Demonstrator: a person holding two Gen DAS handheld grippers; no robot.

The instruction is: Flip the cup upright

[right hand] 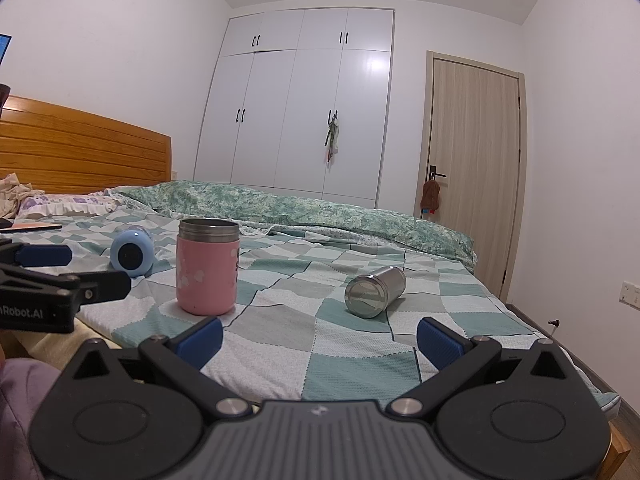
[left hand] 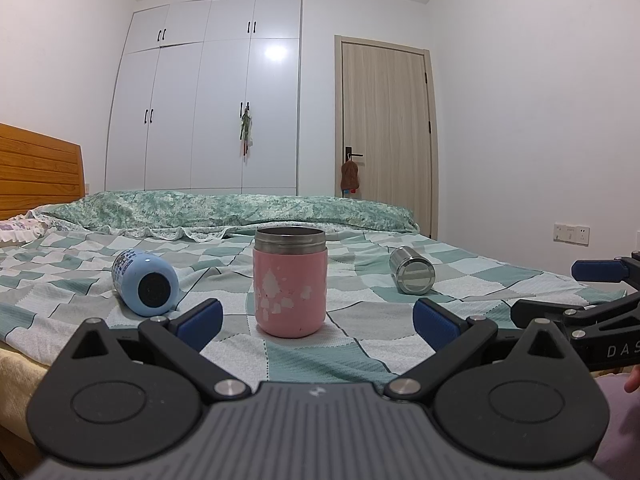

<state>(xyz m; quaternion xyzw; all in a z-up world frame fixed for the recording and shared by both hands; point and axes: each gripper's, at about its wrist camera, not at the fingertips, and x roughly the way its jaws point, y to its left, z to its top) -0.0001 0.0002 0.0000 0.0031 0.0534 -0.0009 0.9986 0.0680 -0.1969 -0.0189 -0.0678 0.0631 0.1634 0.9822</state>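
A pink cup (left hand: 289,284) with a steel rim stands upright on the checked bedsheet (left hand: 320,356), mouth up; it also shows in the right wrist view (right hand: 207,268). A light blue cup (left hand: 145,282) lies on its side to its left, base toward me (right hand: 132,253). A steel cup (left hand: 412,270) lies on its side to the right (right hand: 374,291). My left gripper (left hand: 318,318) is open and empty, just short of the pink cup. My right gripper (right hand: 319,334) is open and empty, short of the steel cup.
A folded green quilt (left hand: 240,208) lies across the bed behind the cups. A wooden headboard (right hand: 80,148) is at the left, with pillows (right hand: 60,205) below it. The bed's right edge (right hand: 560,344) drops to the floor. Wardrobe and door stand at the far wall.
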